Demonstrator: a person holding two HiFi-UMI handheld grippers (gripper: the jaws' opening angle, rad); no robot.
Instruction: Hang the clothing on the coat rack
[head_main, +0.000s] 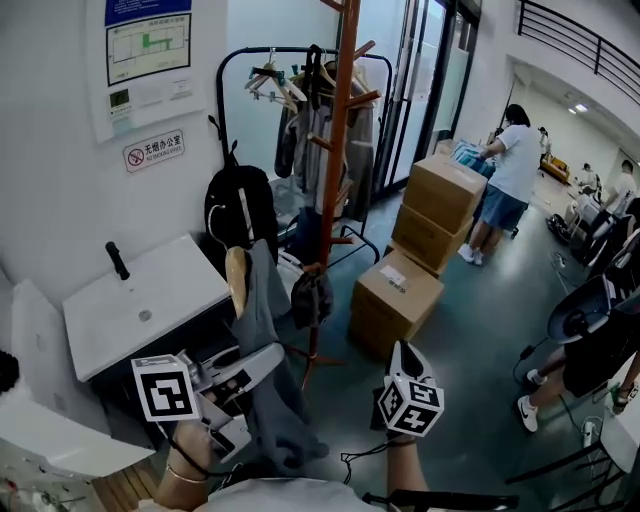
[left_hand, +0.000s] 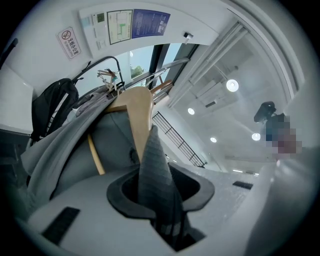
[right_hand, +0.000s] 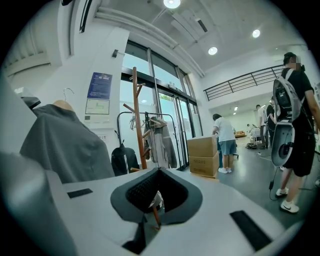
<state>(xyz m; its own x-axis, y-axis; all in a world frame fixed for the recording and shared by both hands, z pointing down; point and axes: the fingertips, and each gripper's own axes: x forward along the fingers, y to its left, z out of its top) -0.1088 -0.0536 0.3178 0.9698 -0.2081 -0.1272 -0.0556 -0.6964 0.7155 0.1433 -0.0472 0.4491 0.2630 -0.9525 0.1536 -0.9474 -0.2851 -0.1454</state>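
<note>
A grey garment (head_main: 268, 390) hangs on a wooden hanger (head_main: 237, 280) at the lower left of the head view. My left gripper (head_main: 262, 357) is shut on a fold of its cloth (left_hand: 156, 180), and the hanger (left_hand: 139, 114) rises just beyond the jaws. The brown wooden coat rack (head_main: 338, 150) stands upright a little further back and to the right, with pegs up its pole. My right gripper (head_main: 404, 352) points up beside the garment, shut, with nothing in it. In the right gripper view the garment (right_hand: 65, 145) fills the left and the coat rack (right_hand: 136, 115) stands ahead of the gripper (right_hand: 156, 201).
A black clothes rail (head_main: 300, 60) with hung clothes and a black backpack (head_main: 240, 205) stand behind the rack. Stacked cardboard boxes (head_main: 440, 205) and another box (head_main: 395, 298) sit to its right. A white cabinet top (head_main: 140, 300) is at left. People stand at right (head_main: 515, 165).
</note>
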